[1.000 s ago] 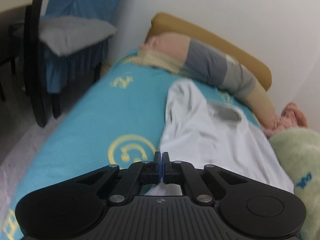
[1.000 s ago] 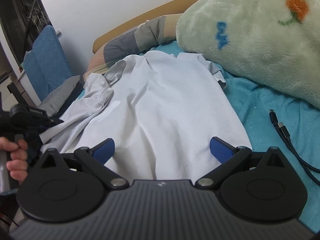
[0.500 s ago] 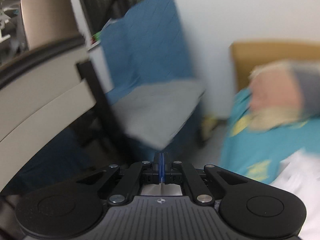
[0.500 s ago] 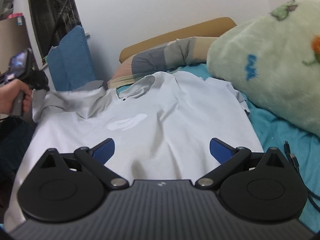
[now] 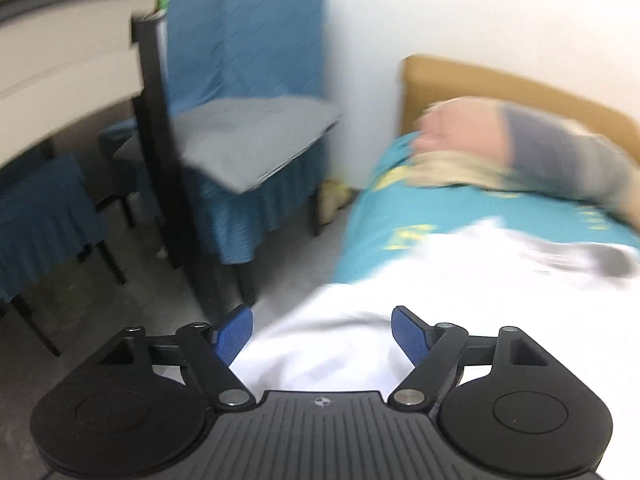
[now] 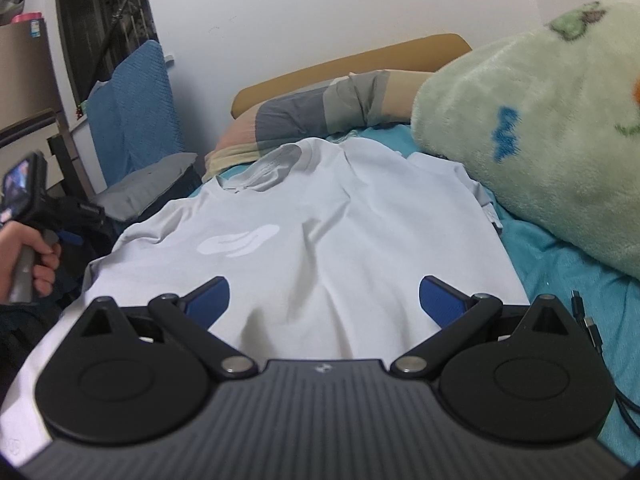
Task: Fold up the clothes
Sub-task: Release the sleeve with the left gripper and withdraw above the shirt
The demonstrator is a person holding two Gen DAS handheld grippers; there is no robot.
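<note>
In the left wrist view, which was blurred, the left gripper (image 5: 322, 332) had its blue fingers (image 5: 234, 334) spread apart and grasped nothing; it hovered over the near edge of the pale shirt (image 5: 420, 304), which lay on the teal bed sheet (image 5: 400, 216) close to the bed's side, probably so that a fresh grip on that edge could be taken. A blue-covered chair (image 5: 248, 128) stood beside the bed. In the right wrist view, the right gripper (image 6: 323, 300) likewise had its fingers (image 6: 440, 300) released, poised above the hem of the shirt (image 6: 320, 240), which was spread flat and face up, collar toward the striped pillow (image 6: 320, 112), seemingly smoothed ready for folding. A green fleece blanket (image 6: 540, 140) crowded its far sleeve, and a black cable (image 6: 592, 328) lay just beside the hem.
</note>
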